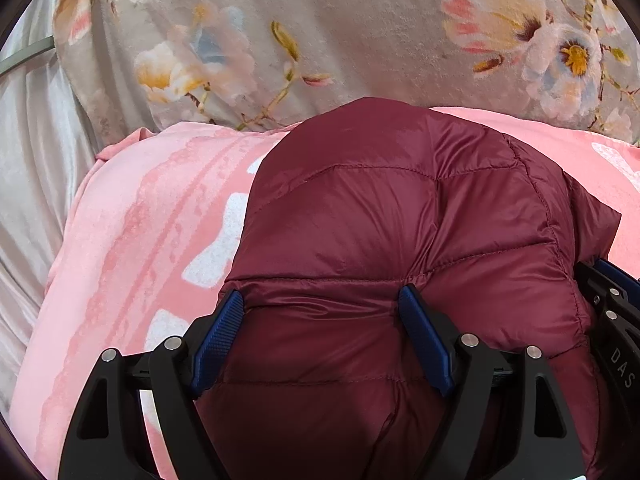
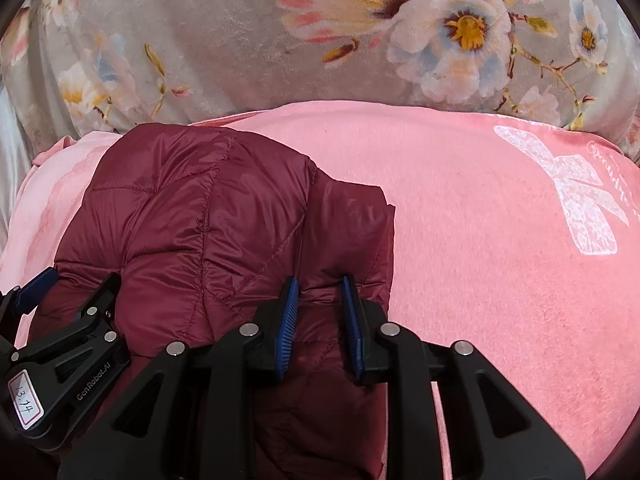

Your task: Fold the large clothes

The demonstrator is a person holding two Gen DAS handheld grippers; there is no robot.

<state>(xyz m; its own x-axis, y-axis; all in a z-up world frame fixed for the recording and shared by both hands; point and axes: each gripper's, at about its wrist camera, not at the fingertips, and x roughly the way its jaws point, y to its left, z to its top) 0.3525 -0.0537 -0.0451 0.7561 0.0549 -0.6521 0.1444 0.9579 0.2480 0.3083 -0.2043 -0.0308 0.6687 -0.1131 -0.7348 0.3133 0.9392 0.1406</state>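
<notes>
In the left wrist view, the dark red puffy jacket (image 1: 400,260) lies folded into a fat bundle on a pink blanket (image 1: 132,240). Behind them is a grey flowered blanket (image 1: 340,32). The left gripper (image 1: 324,336) has its jaws wide apart, one on each side of a thick lump of the jacket. They are around it but do not look clamped on it. The right gripper (image 1: 612,304) peeks in at the right edge, touching the jacket's side.

In the right wrist view, the jacket (image 2: 200,232) sits on the left half of the pink blanket (image 2: 480,240). The right gripper (image 2: 320,312) has its jaws close together with a small fold of the jacket's right edge between them. It looks like a pinch, though a narrow gap shows. The left gripper (image 2: 52,312) is at the far left, by the jacket's other side; from here its jaws cannot be read.

The cloth is shiny and puffy, so it could slip out of a light pinch. The air inside could also push the fold open again.

The bundle's long way seems to run from the grippers toward the flowered blanket (image 2: 240,40). Its rounded end points away from them.
</notes>
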